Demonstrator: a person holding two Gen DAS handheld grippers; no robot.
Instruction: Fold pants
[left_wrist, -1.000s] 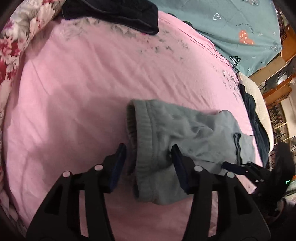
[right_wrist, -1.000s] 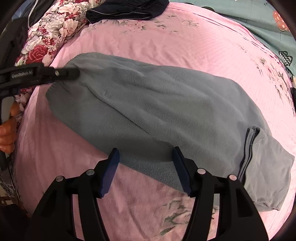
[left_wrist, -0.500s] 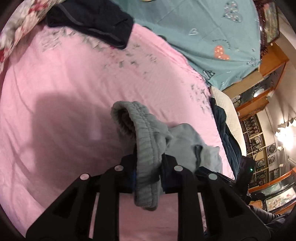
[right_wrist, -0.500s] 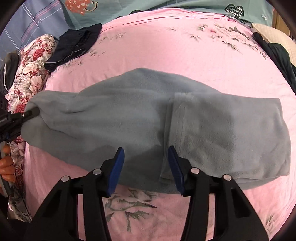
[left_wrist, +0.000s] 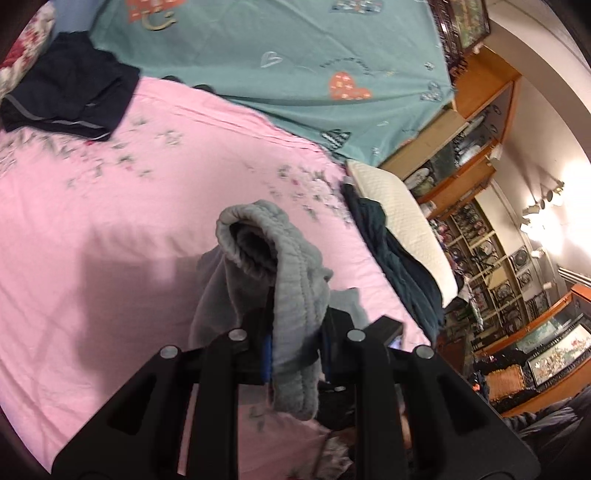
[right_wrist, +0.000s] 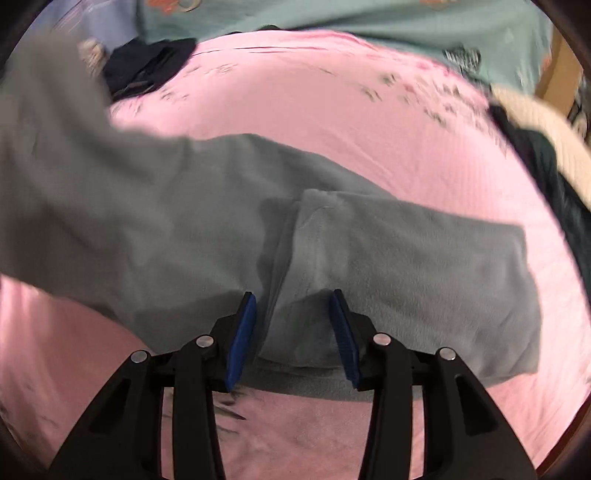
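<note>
The grey fleece pants (right_wrist: 406, 258) lie partly folded across the pink bedsheet (right_wrist: 332, 110). In the right wrist view my right gripper (right_wrist: 293, 306) points down at their near edge. Its jaws are closing, with a folded ridge of cloth between the blue pads (right_wrist: 242, 339), which do not clearly pinch it. My left gripper (left_wrist: 295, 332) is shut on the ribbed end of the pants (left_wrist: 280, 258), held up above the bed. That lifted cloth shows as a blurred grey sweep (right_wrist: 55, 166) at the left of the right wrist view.
A folded dark navy garment (left_wrist: 70, 99) lies at the far left of the bed, next to a teal sheet with hearts (left_wrist: 277, 48). At the right edge, another dark garment (left_wrist: 399, 266) lies against a cream pillow (left_wrist: 399, 221). Wooden shelves (left_wrist: 480, 229) stand beyond.
My left gripper shut on the ribbed end and lifted it off the bed. My right gripper slid along the pants to the folded ridge, and its jaws narrowed.
</note>
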